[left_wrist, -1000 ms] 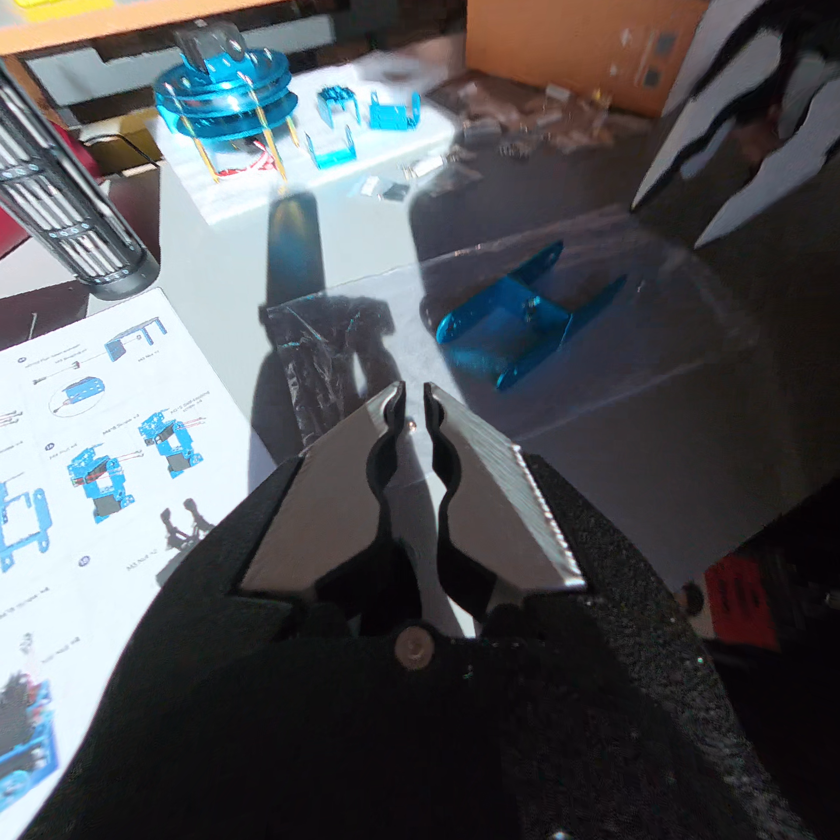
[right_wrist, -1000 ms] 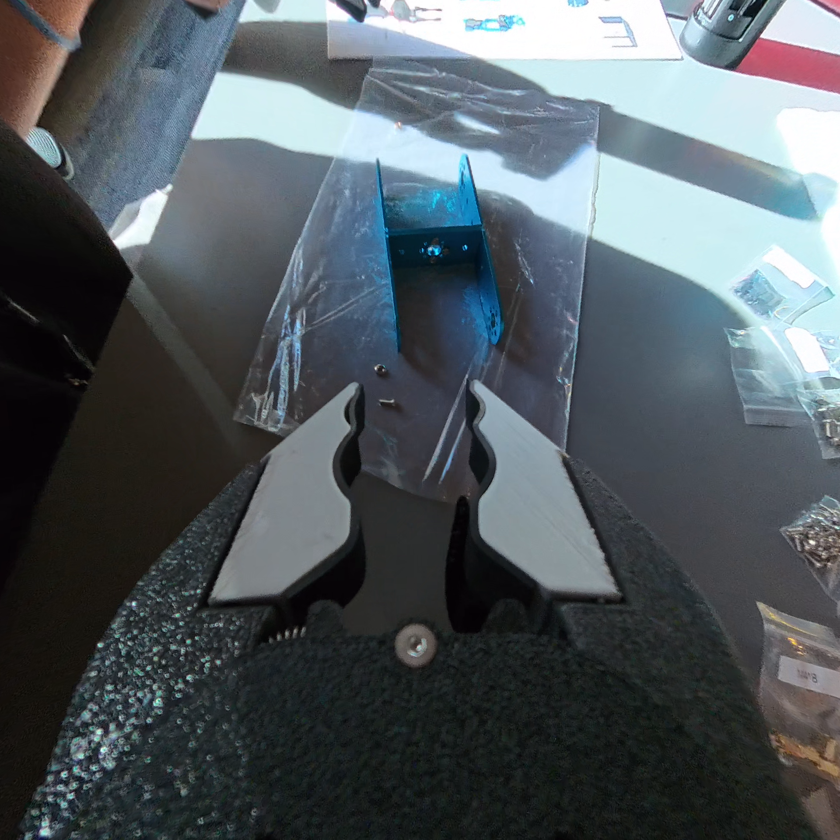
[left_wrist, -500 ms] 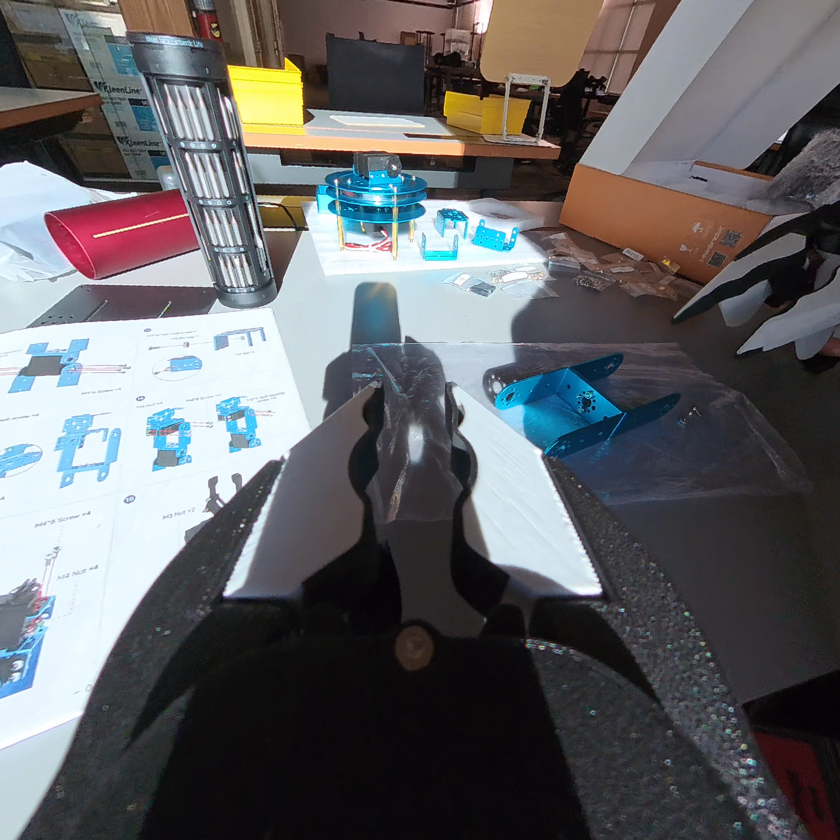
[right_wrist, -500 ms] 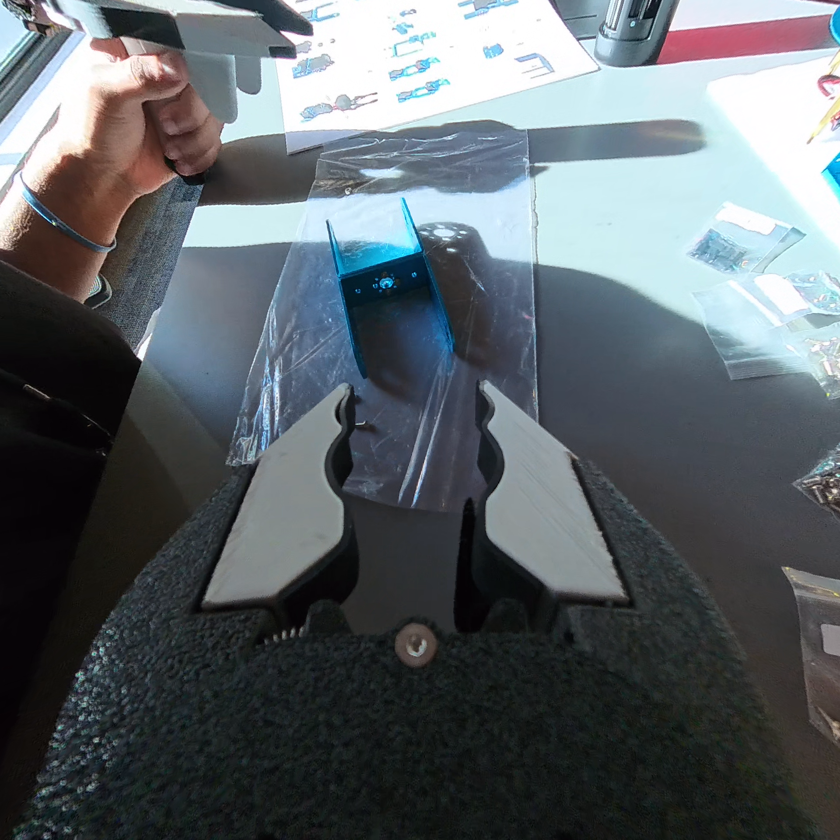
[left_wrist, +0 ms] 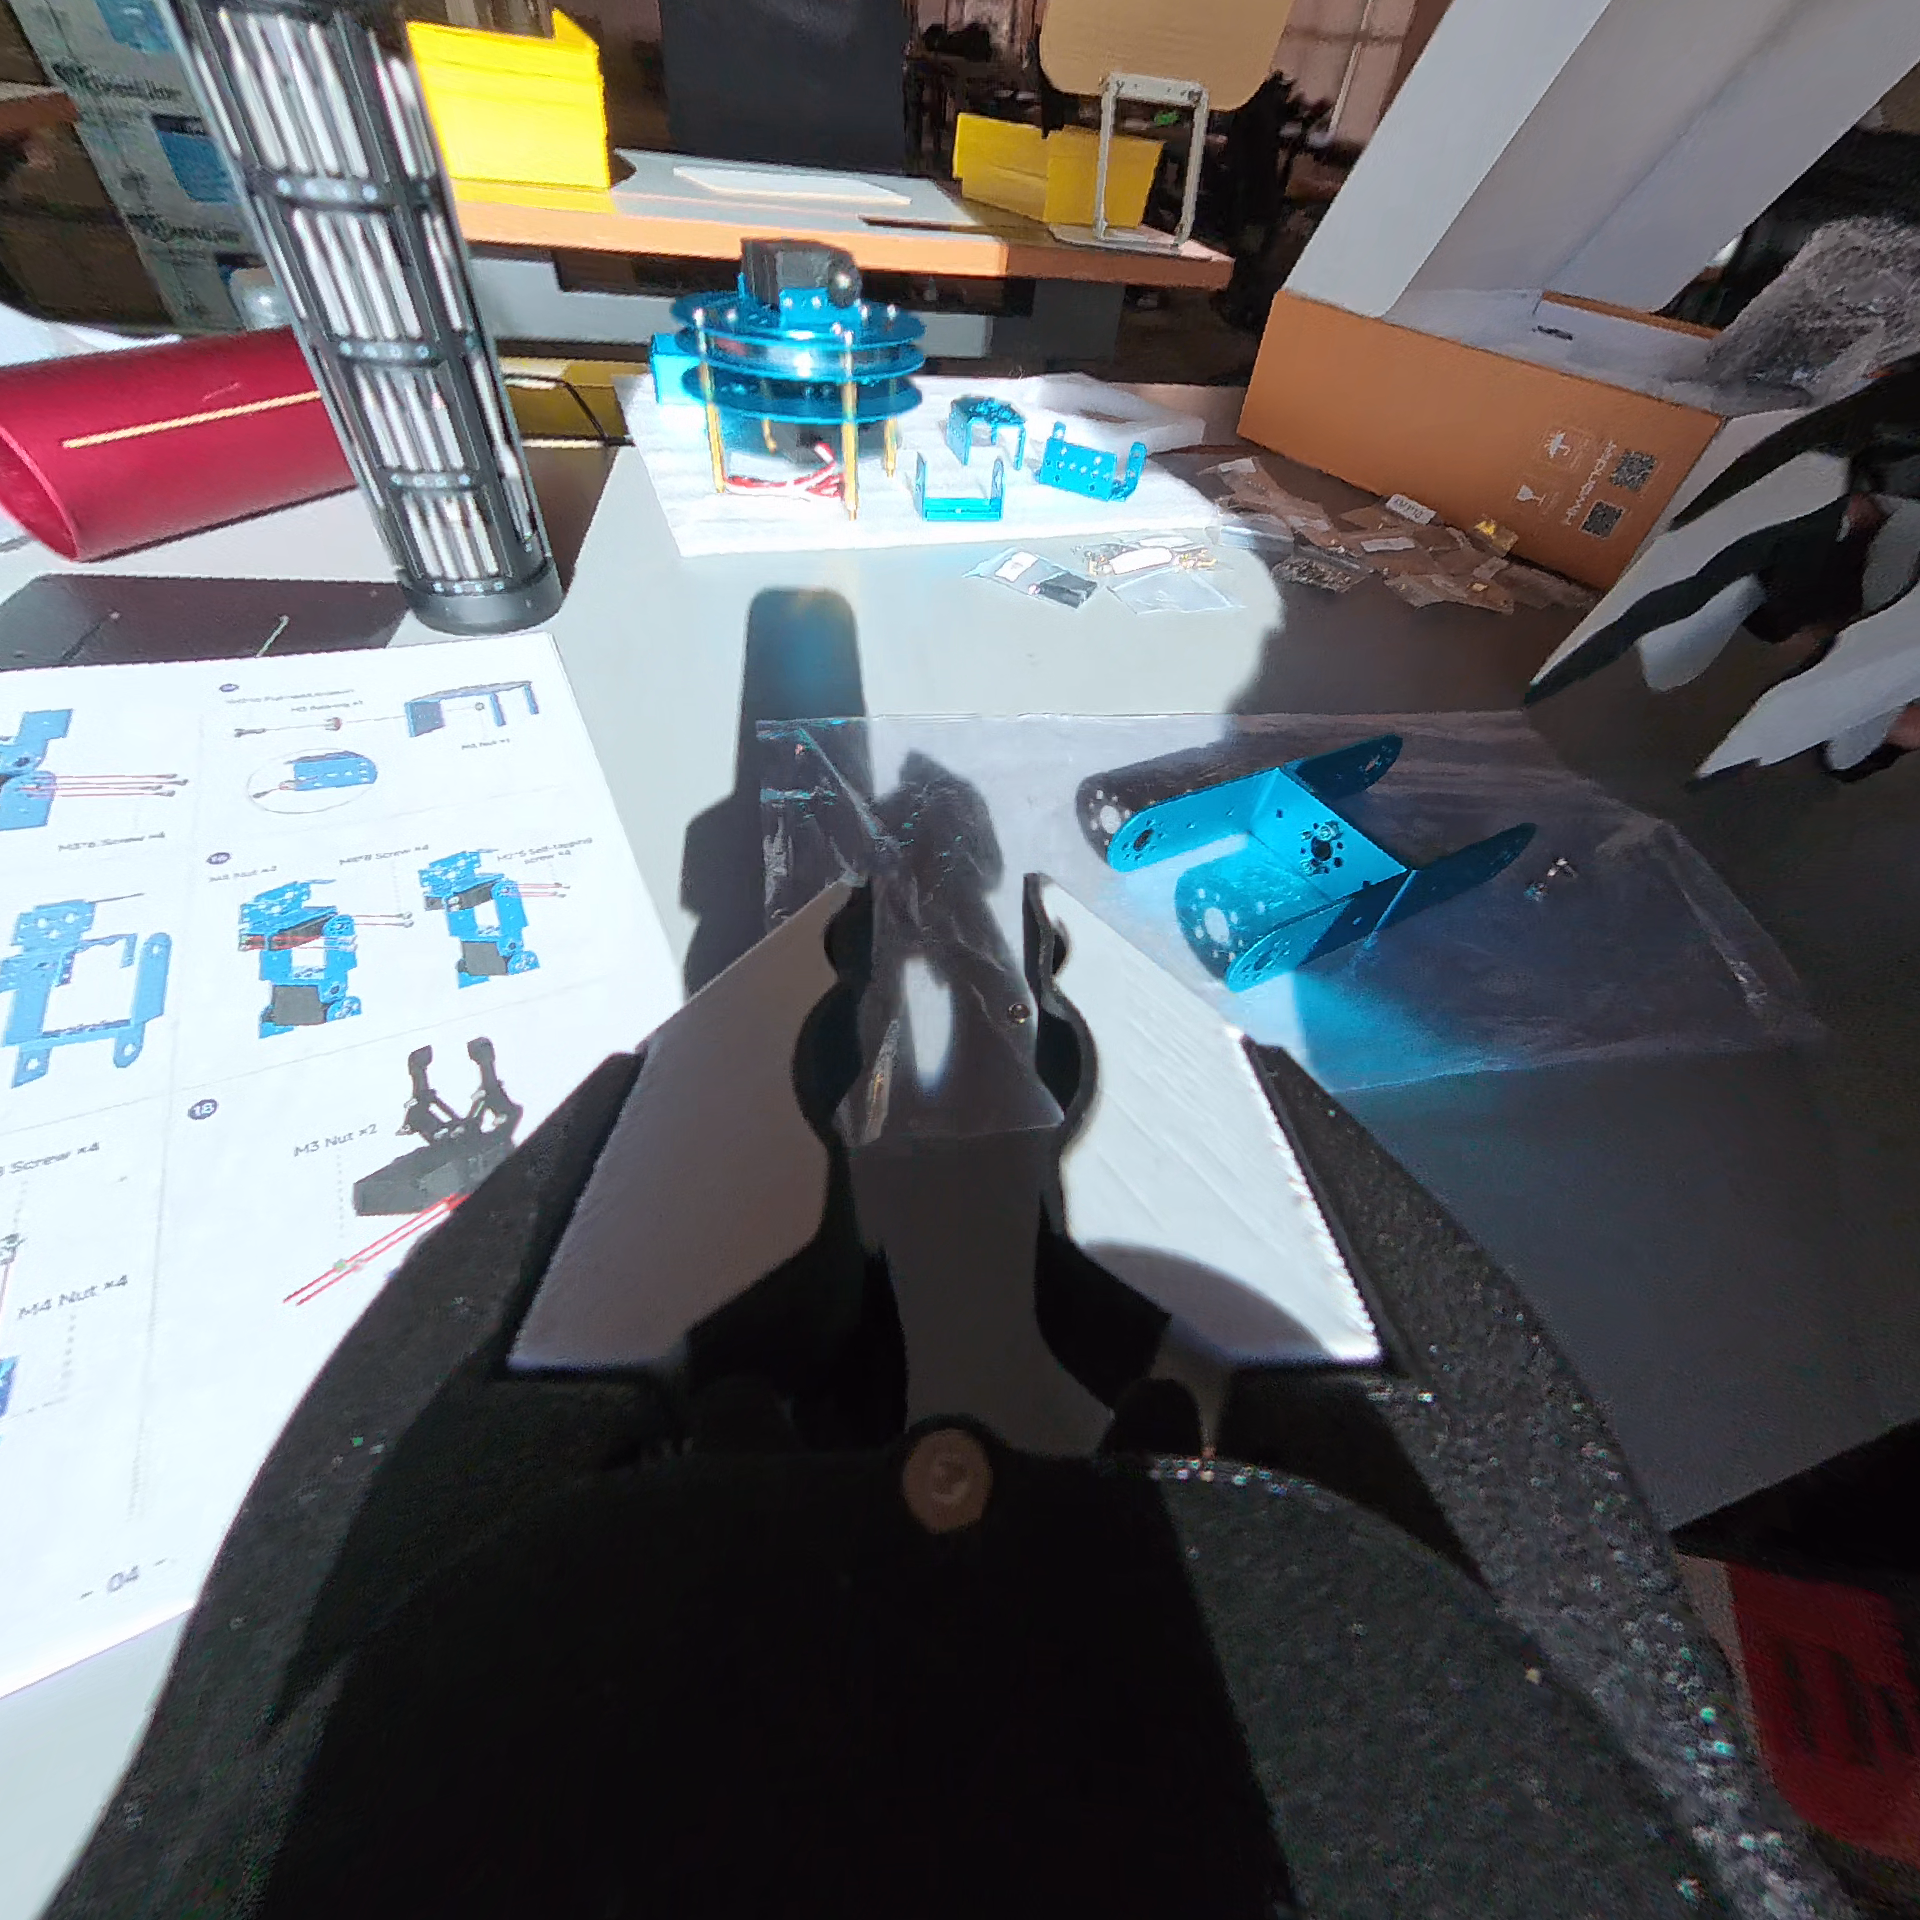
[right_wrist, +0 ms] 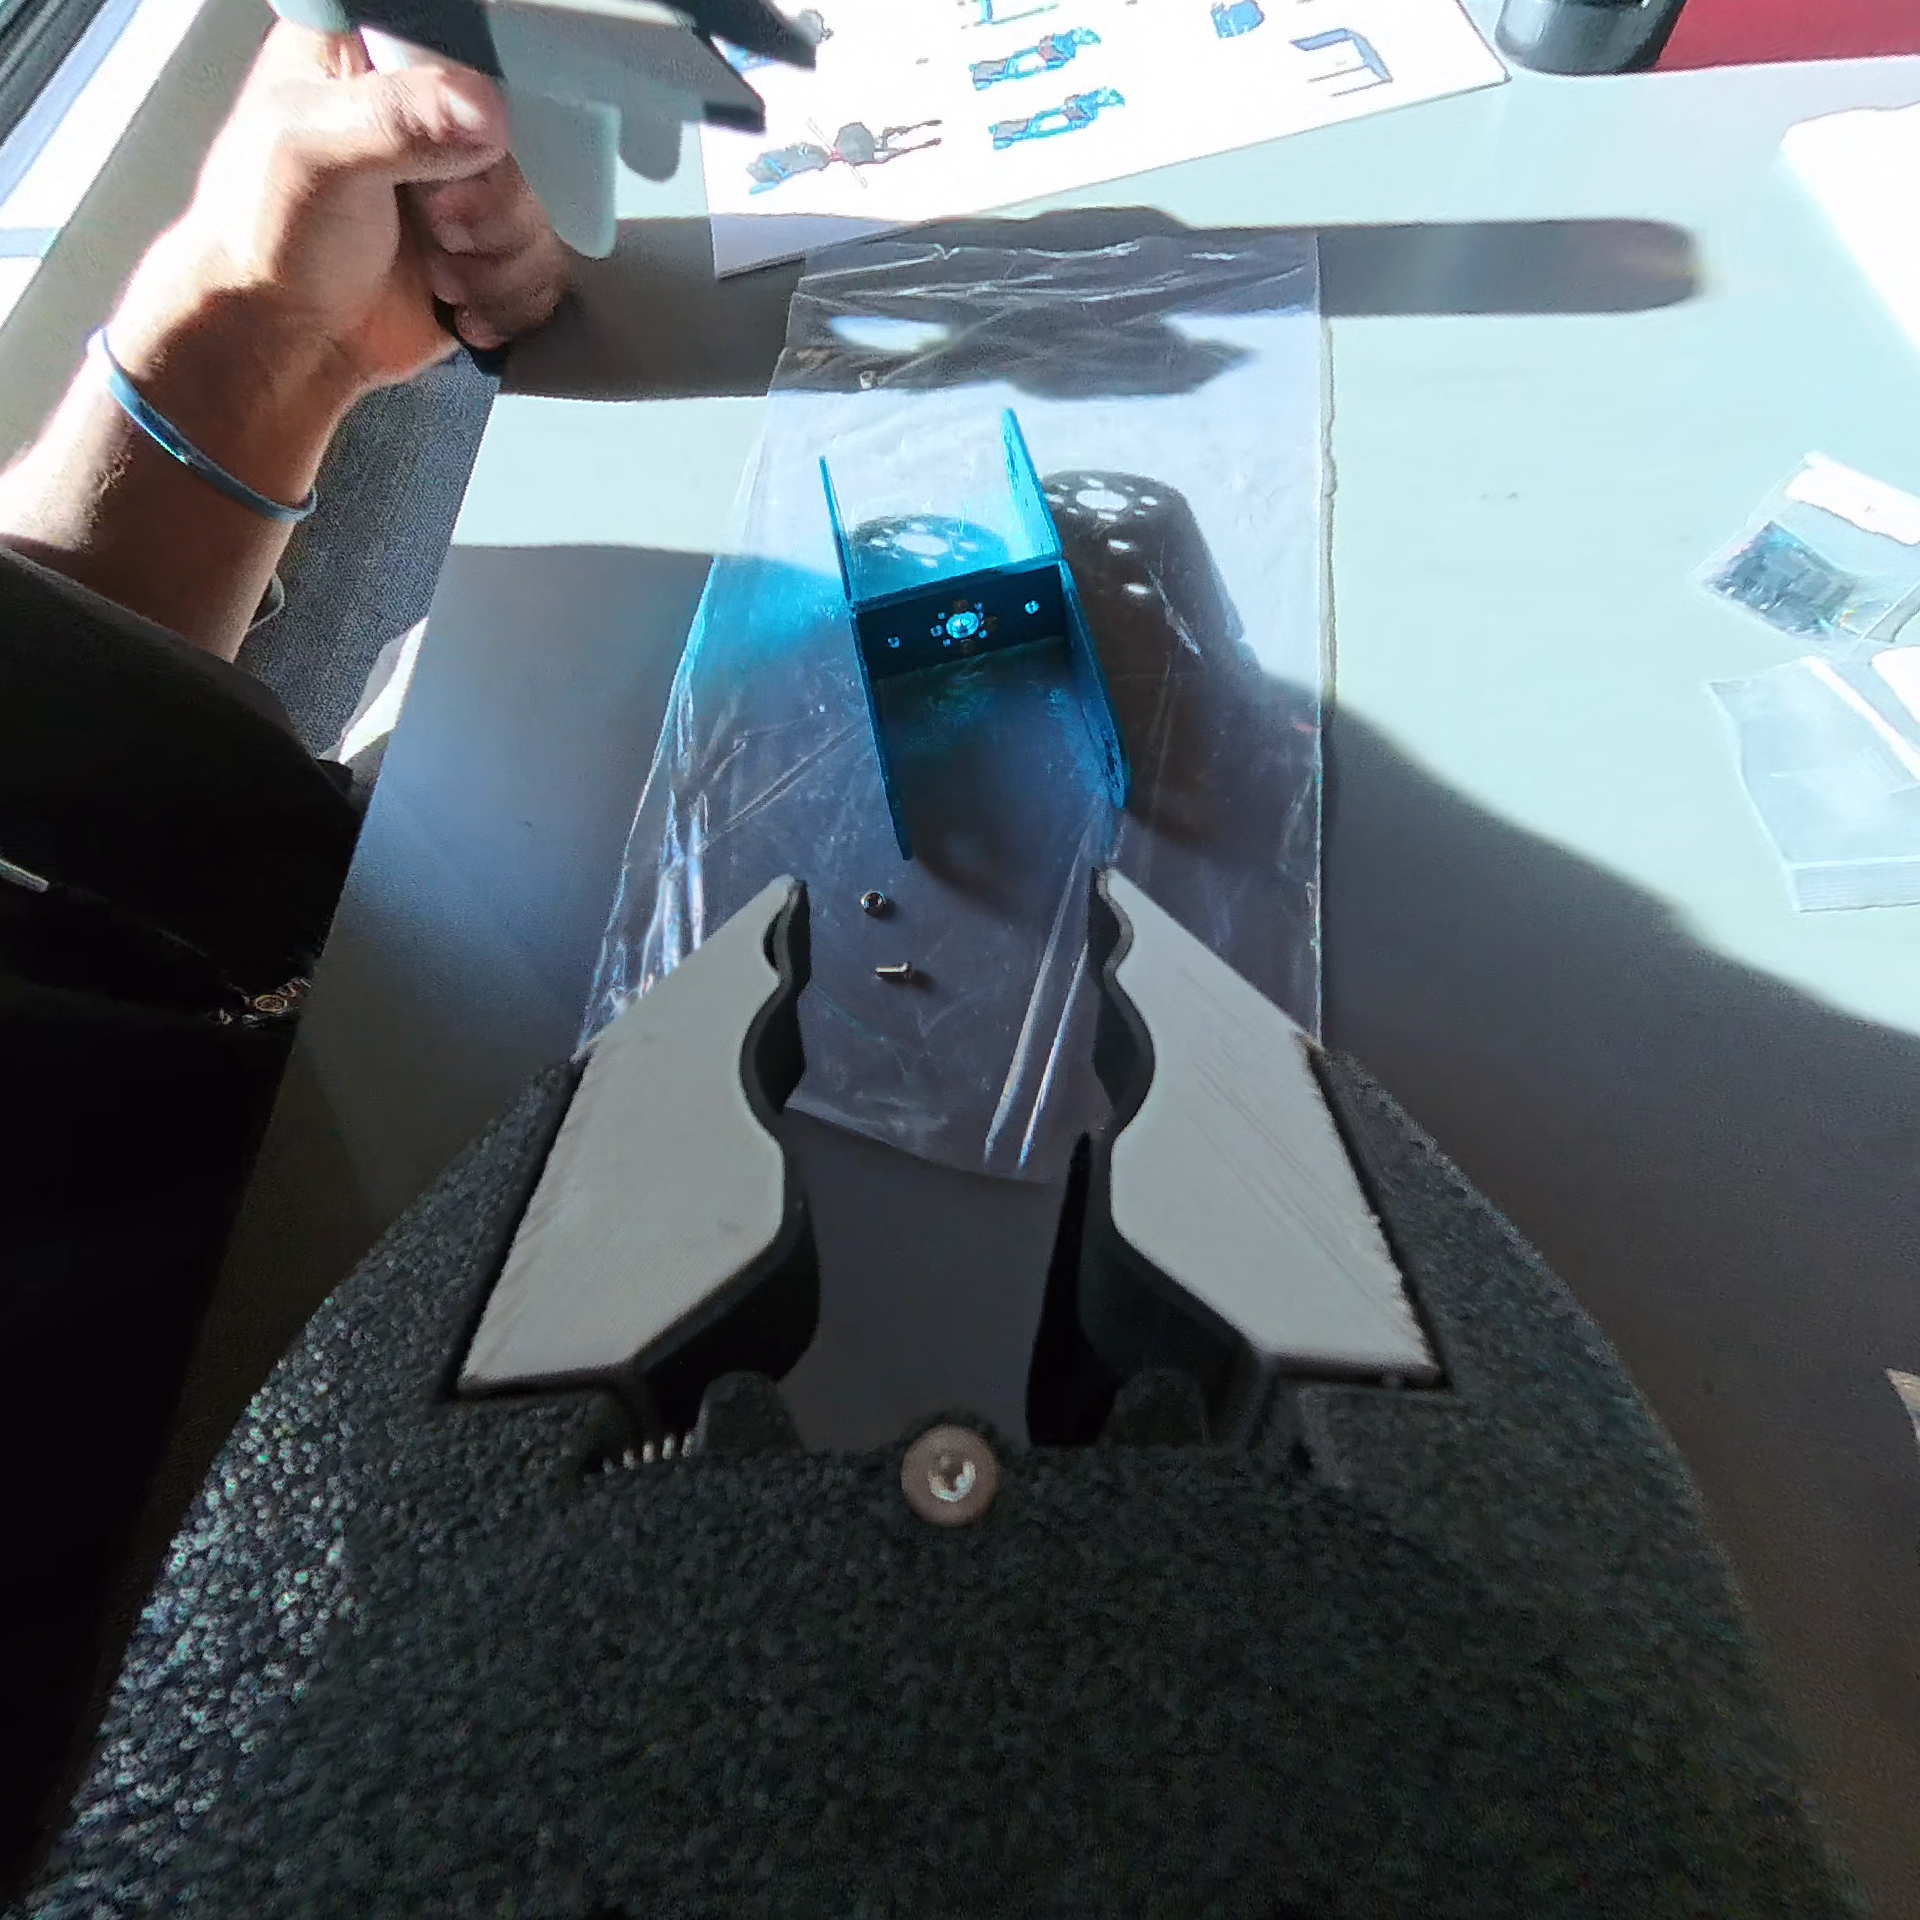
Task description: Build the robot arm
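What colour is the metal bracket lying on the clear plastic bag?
Shiny blue. The metal bracket shows best in the left wrist view.

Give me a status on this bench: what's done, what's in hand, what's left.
Done: a round blue assembly stands built on the white foam. In hand: nothing. The left gripper and right gripper are both open, at opposite ends of the clear bag with the blue bracket and two small fasteners. Left, apparently: smaller brackets and hardware packets lie loose.
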The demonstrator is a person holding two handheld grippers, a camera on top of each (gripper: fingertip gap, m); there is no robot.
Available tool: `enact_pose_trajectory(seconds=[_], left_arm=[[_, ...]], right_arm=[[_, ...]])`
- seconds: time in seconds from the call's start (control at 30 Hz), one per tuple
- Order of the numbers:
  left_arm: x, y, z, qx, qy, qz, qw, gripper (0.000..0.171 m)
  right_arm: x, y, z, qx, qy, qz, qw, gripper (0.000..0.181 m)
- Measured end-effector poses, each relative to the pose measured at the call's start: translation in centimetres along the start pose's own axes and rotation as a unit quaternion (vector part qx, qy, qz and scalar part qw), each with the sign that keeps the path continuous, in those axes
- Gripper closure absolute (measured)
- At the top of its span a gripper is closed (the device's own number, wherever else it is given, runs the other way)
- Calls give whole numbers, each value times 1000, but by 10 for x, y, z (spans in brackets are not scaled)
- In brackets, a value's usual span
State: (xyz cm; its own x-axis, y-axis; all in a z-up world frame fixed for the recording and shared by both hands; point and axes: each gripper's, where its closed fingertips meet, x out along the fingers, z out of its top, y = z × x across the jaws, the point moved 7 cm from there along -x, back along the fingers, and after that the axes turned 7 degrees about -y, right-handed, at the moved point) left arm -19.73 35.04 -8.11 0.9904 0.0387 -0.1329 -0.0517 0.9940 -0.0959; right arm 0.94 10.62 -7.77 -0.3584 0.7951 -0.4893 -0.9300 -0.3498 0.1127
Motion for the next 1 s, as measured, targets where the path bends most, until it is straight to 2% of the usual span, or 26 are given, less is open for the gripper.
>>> enact_pose_trajectory(seconds=[0.03, 0.1, 0.17, 0.27, 0.33, 0.4, 0.5, 0.6, 0.73, 0.8, 0.87, 0.93, 1.0], left_arm=[[-1, 0, 1, 3, -6, 3, 1000, 143], [-12, -2, 10, 26, -75, 25, 997, 145], [-21, -1, 12, 17, -111, 27, 993, 146], [-20, -6, 12, -28, -100, -20, 994, 138], [-16, -11, 14, -25, -101, -35, 994, 135], [-8, -20, 13, 7, -60, -61, 996, 131], [9, -37, 14, 89, 38, -116, 989, 108], [33, -54, 22, 153, 135, -198, 959, 93], [75, -85, 25, 231, 245, -297, 894, 85], [93, -96, 20, 267, 289, -320, 862, 79], [107, -99, 11, 280, 340, -343, 830, 79], [118, -100, 6, 278, 373, -355, 811, 81], [125, -104, 5, 264, 382, -373, 803, 92]], right_arm=[[-1, 1, 1, -5, -2, -2, 1000, 128], [-3, 2, 3, -13, -2, -3, 1000, 128], [-5, 0, 2, -17, -4, -9, 1000, 129], [-7, -2, 1, -4, -7, -6, 1000, 129], [-8, -4, 1, -3, -8, -8, 1000, 129], [-7, -5, 1, -7, -9, -13, 1000, 129], [-7, -9, -1, -10, -7, -20, 1000, 126], [-8, -12, -4, -5, -6, -21, 1000, 126], [-9, -14, -7, 6, -5, -18, 1000, 126], [-11, -14, -7, 3, -3, -20, 1000, 127], [-12, -14, -8, 1, -2, -20, 1000, 127], [-12, -15, -8, 4, -3, -17, 1000, 127], [-13, -15, -9, 7, -3, -14, 1000, 128]])
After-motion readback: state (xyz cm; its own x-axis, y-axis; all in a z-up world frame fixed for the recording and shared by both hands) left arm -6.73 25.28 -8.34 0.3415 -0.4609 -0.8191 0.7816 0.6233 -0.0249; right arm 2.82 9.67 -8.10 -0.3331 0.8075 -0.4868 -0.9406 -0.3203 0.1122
